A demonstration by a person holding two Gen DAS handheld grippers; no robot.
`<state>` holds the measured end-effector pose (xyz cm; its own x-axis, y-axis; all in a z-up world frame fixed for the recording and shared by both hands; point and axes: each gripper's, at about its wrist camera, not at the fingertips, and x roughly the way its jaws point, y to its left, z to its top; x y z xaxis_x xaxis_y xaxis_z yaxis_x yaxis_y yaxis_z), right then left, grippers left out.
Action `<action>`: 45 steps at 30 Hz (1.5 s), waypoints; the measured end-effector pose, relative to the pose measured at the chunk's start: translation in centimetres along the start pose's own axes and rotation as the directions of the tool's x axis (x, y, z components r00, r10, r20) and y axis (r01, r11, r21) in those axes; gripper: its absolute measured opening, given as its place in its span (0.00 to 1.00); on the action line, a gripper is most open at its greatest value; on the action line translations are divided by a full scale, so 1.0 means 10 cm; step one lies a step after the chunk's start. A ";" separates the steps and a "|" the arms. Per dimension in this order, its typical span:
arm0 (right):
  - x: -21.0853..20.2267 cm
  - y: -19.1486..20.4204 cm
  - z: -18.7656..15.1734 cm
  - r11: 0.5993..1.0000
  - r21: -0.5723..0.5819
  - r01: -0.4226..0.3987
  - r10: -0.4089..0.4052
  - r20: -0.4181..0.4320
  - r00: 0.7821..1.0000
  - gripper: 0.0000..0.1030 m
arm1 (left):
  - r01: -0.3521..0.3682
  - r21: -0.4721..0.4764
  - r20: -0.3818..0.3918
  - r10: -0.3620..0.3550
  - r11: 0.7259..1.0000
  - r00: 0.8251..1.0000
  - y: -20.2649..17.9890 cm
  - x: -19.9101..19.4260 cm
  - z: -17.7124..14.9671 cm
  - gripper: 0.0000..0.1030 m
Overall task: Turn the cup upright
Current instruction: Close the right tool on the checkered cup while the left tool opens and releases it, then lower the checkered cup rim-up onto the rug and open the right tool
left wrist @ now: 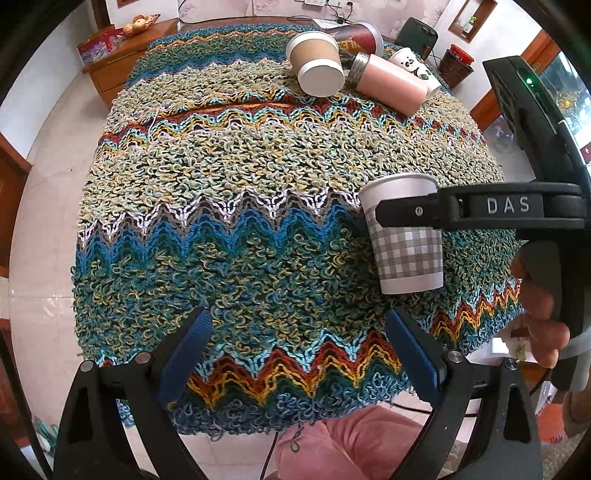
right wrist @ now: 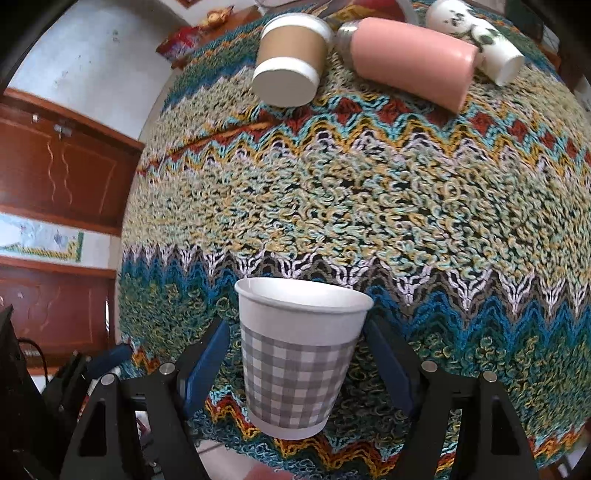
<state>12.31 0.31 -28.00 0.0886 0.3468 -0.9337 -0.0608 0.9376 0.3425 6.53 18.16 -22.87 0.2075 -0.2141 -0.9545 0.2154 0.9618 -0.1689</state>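
Note:
A white paper cup with a grey check band (left wrist: 406, 243) stands upright, mouth up, near the front right of the table on the knitted cloth (left wrist: 240, 229). My right gripper (right wrist: 297, 362) has its blue pads on both sides of the cup (right wrist: 295, 354); small gaps show between pads and cup wall, so it looks open. In the left wrist view its black finger crosses the cup's upper part. My left gripper (left wrist: 299, 354) is open and empty, over the front edge of the table, left of the cup.
At the far edge lie a brown paper cup (left wrist: 317, 62), a pink flask (left wrist: 388, 79), a white panda cup (left wrist: 417, 68) and a dark red can (left wrist: 360, 35), all on their sides. A wooden cabinet (left wrist: 110, 62) stands beyond the table at left.

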 end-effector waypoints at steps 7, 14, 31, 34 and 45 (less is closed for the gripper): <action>0.20 0.12 0.04 1.000 -0.016 0.015 -0.016 -0.054 0.998 0.64 | 0.018 0.031 -0.004 -0.018 0.999 1.000 0.04 0.00 0.03 0.93; 0.22 0.11 0.03 1.000 0.010 -0.016 0.016 -0.058 0.998 0.62 | 0.028 0.052 -0.005 -0.028 0.998 1.000 0.05 -0.01 0.05 0.93; -0.44 -0.07 -0.34 0.985 -0.028 0.173 -0.137 0.485 0.864 0.62 | 0.049 0.016 0.011 -0.049 0.999 0.999 -0.07 0.08 0.07 0.93; -0.42 -0.02 -0.55 0.964 -0.032 0.263 -0.178 0.655 0.734 0.62 | 0.047 -0.002 0.010 -0.047 0.999 0.999 -0.07 0.14 0.05 0.93; -0.13 -0.06 -0.92 0.948 0.104 0.301 -0.267 0.776 0.571 0.62 | 0.052 -0.078 0.158 -0.039 0.996 0.987 0.08 0.03 0.07 0.93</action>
<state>3.06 -0.93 -28.00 0.8383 -0.0317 -0.5443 0.0727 0.9959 0.0540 7.46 18.72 -23.07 0.3472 -0.2762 -0.8962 0.1504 0.9597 -0.2374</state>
